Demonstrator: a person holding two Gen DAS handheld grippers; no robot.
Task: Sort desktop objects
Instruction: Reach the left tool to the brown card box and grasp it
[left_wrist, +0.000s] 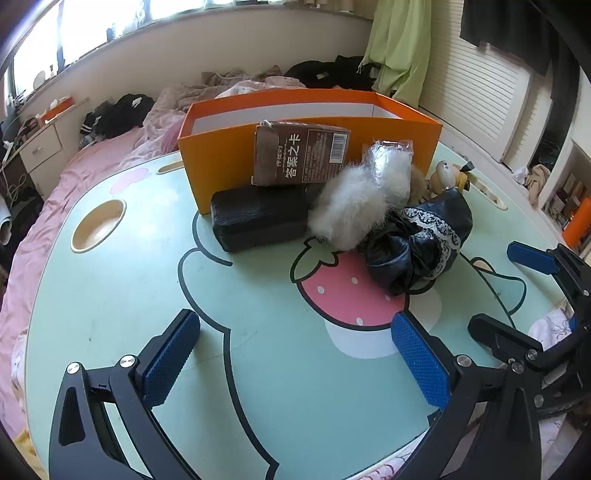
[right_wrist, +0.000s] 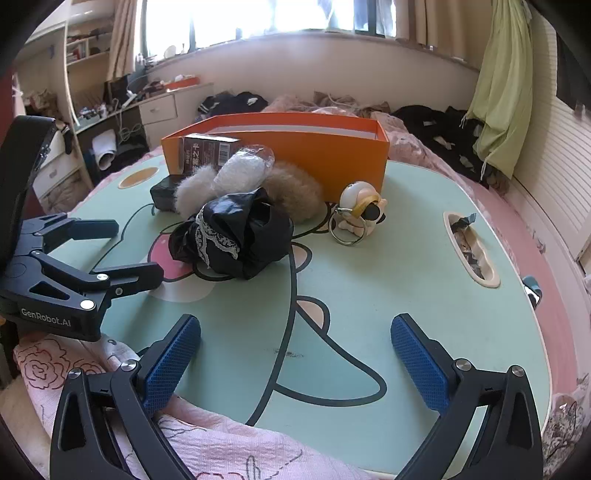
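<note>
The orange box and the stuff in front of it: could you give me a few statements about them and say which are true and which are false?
1. The orange box stands open, with no lid on it. True.
2. The brown card pack lies flat inside the box. False: it leans against the outside of the box's front wall.
3. The left gripper holds the black case. False: its jaws stand wide open over bare table, with the case farther off by the box.
4. The figurine keychain sits on the table in front of the box. True.
5. The right gripper is shut on the black bundle with lace trim. False: it is open and empty.
</note>
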